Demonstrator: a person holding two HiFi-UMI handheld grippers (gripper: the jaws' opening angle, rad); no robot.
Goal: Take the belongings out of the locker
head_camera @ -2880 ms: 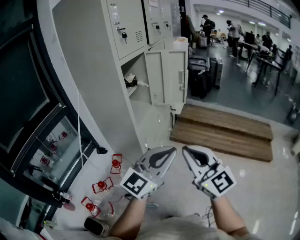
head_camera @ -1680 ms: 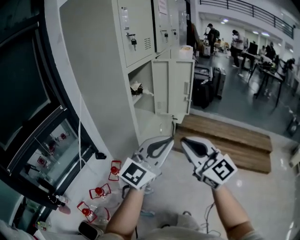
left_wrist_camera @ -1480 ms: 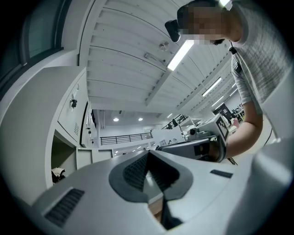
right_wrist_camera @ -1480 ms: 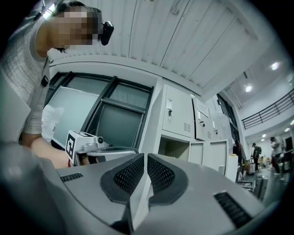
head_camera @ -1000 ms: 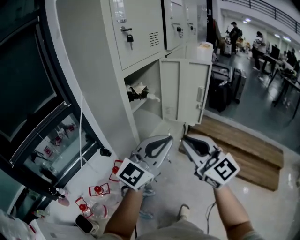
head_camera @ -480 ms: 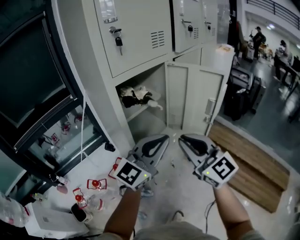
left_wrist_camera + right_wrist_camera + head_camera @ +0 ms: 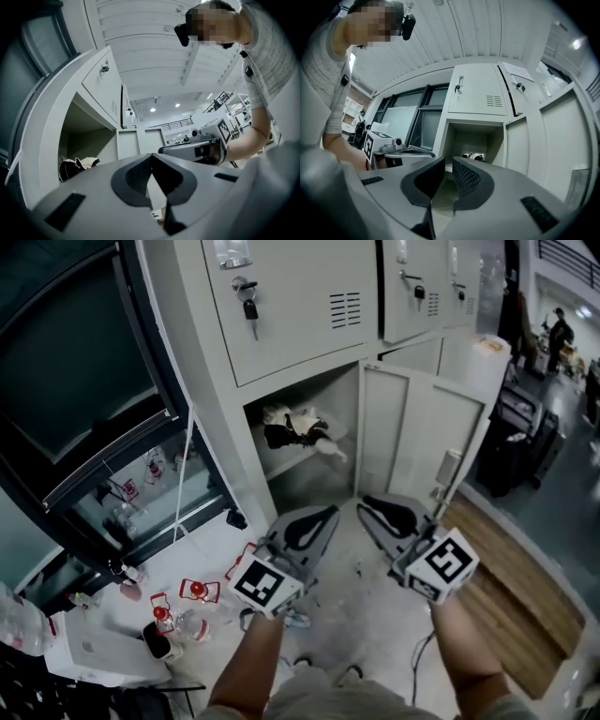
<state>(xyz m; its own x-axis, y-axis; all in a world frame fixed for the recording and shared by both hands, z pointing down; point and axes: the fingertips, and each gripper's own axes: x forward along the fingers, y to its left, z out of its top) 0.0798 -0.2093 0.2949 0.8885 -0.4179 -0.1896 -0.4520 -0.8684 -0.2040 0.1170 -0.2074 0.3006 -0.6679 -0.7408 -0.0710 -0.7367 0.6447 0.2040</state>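
Head view: the locker's (image 7: 281,381) lower compartment stands open with its door (image 7: 412,442) swung right, leaving room in front. Red items (image 7: 197,592) litter the floor at left. The belongings (image 7: 298,426) lie on the shelf, well beyond the left hand-held gripper (image 7: 323,517) and the right hand-held gripper (image 7: 373,507).

Left gripper view: jaws together, empty, with the belongings ahead and to the left.

Right gripper view: jaws a crack apart, empty, with the belongings straight ahead.

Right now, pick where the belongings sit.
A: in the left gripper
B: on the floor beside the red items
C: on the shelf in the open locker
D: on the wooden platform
C: the black-and-white bundle lies on the shelf inside the open locker, above the floor.
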